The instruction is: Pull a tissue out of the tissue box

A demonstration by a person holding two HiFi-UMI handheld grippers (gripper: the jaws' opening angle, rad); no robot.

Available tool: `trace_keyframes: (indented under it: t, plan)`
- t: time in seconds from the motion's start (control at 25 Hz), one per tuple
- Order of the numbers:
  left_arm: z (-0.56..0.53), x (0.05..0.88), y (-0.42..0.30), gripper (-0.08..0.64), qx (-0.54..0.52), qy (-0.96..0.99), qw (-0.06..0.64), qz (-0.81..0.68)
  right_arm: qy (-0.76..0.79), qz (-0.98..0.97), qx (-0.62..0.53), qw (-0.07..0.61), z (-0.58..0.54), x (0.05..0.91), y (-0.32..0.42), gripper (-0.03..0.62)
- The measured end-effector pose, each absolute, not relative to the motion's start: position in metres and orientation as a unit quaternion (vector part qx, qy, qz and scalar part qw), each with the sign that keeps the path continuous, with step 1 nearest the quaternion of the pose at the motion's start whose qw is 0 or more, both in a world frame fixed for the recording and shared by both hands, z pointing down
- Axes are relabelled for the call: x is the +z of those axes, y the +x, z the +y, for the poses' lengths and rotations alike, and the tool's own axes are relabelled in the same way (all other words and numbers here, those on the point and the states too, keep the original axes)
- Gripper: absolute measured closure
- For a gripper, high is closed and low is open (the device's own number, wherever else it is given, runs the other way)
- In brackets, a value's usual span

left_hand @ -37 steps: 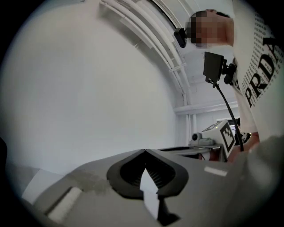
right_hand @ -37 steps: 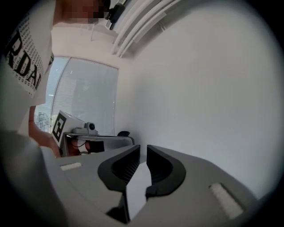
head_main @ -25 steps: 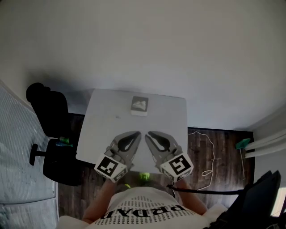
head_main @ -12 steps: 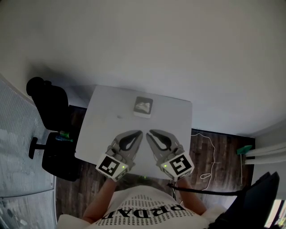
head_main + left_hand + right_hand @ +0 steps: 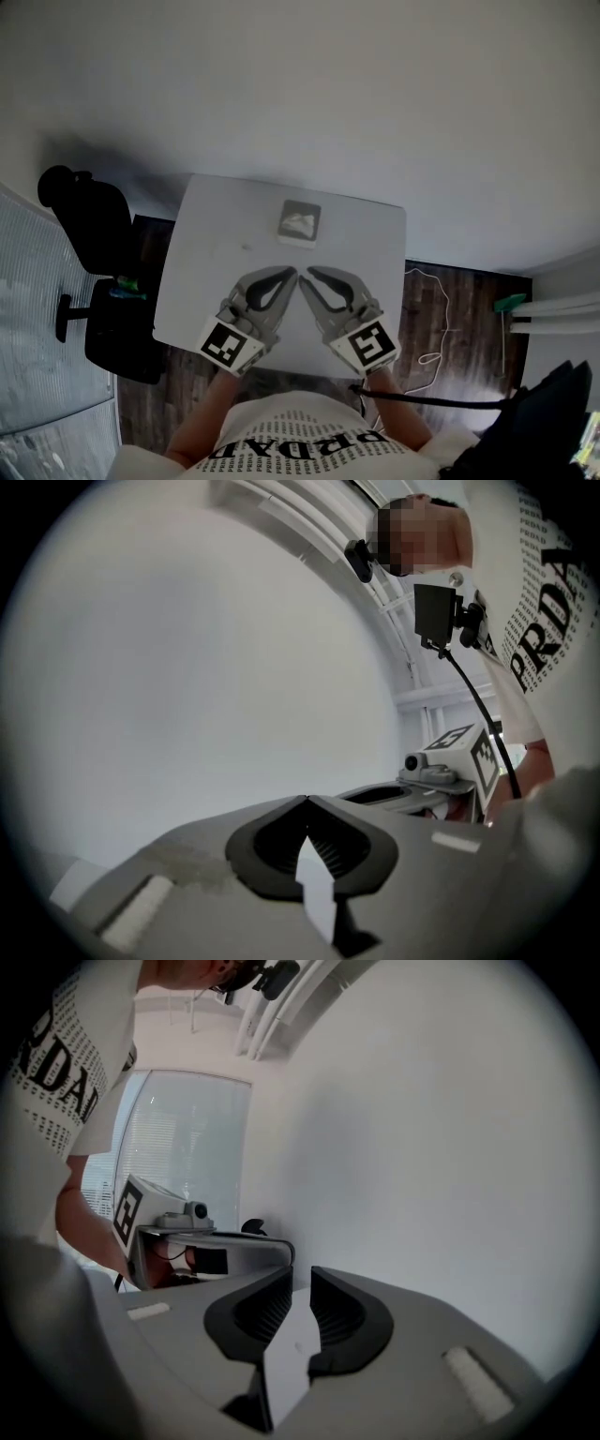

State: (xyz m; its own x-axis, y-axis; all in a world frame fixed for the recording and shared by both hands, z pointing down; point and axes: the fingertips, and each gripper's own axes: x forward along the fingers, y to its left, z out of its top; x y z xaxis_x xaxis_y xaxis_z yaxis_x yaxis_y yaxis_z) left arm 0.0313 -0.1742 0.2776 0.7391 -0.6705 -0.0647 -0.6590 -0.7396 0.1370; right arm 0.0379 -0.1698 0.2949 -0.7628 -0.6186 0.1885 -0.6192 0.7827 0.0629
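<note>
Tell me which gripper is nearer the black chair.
Left. The left gripper is over the table, toward the chair; the right gripper, jaws just opened and empty, is beside it, farther off.

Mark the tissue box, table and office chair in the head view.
tissue box (image 5: 300, 223): head view, middle of its top face.
table (image 5: 208, 272): head view, bare top left of the grippers.
office chair (image 5: 92, 223): head view, black backrest.
</note>
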Motion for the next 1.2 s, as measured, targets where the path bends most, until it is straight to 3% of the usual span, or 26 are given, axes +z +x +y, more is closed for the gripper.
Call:
trace_keyframes:
  t: [1.2]
  plan:
    - [-0.278,0.461,0.008,0.568,-0.030,0.919,0.156,-0.362,0.372,-0.886,0.015,0.278,-0.306,0.518,0.039,0.479]
